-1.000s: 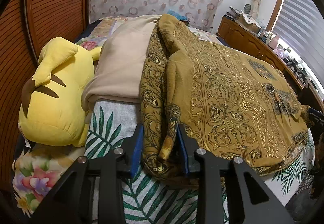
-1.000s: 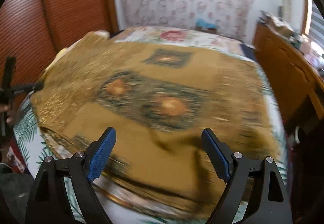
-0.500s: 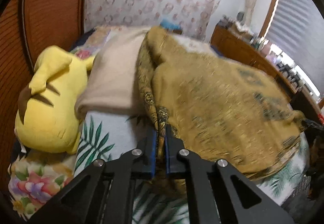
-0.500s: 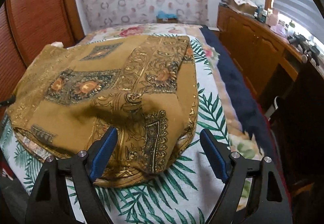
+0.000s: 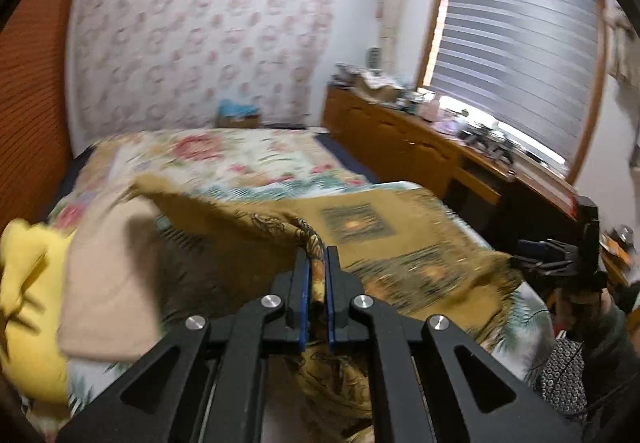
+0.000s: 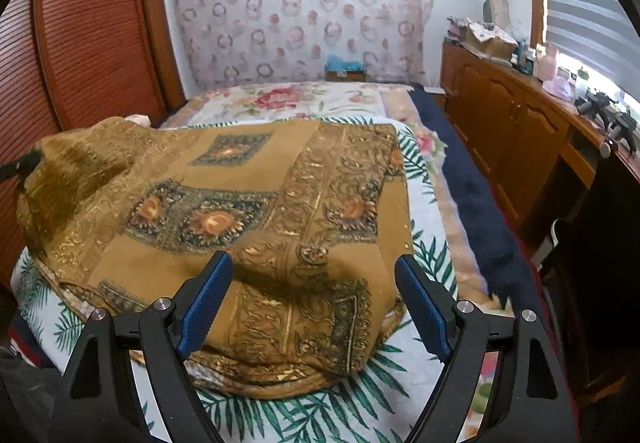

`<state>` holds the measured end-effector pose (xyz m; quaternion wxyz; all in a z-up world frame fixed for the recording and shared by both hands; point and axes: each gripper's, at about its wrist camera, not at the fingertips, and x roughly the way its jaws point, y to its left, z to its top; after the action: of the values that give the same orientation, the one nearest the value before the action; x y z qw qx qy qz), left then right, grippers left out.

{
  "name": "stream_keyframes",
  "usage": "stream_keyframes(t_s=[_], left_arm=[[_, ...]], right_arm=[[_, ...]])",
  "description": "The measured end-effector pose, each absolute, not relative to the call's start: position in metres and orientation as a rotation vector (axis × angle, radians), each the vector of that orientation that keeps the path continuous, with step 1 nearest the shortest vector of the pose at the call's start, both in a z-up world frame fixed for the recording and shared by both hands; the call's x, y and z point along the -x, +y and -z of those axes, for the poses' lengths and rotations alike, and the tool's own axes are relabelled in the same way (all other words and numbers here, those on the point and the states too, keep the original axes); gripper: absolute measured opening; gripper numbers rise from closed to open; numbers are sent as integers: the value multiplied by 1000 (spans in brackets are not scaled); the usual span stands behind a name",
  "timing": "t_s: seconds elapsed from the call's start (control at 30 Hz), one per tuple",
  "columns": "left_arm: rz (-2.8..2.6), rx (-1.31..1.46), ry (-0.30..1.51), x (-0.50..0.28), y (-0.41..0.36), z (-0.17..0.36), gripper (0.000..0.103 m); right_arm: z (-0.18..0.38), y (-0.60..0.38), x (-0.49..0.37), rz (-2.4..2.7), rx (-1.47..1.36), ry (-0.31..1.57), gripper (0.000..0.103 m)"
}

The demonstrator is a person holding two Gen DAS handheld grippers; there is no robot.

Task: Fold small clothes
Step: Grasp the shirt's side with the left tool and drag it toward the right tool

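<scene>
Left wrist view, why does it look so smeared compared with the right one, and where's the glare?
Left wrist view: motion blur smears the wallpaper, the yellow plush and the gold garment; only the left claw, shut on the garment, stays crisp. Glare comes off the window blinds. Right wrist view: mostly sharp, soft only at the garment's far left; fisheye bends the edges.

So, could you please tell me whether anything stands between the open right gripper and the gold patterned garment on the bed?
Nothing visible does: the right gripper hangs open directly over the gold patterned garment's near corner, with only air between.
</scene>
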<state>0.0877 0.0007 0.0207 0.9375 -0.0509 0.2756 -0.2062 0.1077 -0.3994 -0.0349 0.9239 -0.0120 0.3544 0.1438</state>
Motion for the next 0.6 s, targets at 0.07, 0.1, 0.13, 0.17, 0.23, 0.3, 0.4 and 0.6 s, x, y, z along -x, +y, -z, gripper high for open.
stream_keyframes(t_s=[0.07,0.1,0.13,0.17,0.23,0.3,0.4,0.6], left_arm=[[479,69,561,-100,-25,-30,4],[497,57,561,-104,-34,-33,4],[515,46,561,-109,-44,-37,4],[539,36,563,-117,-57,-42,4],[570,20,559,-123,-73,-50,4],[609,6,552,-127,-92,-59,4],[657,-8,546,-128,-116,-71,4],[717,-52,587,-130,-152,-76,14]], right_arm=[[34,-399,-108,-292,32,723,85],[33,-399,-108,-291,34,722,85],[33,-399,-107,-289,36,719,85],[33,-400,-107,-287,37,718,85],[31,-401,-106,-281,43,715,85],[30,-406,-104,-278,48,710,85],[29,-414,-102,-270,46,704,85],[26,-425,-98,-258,30,692,85]])
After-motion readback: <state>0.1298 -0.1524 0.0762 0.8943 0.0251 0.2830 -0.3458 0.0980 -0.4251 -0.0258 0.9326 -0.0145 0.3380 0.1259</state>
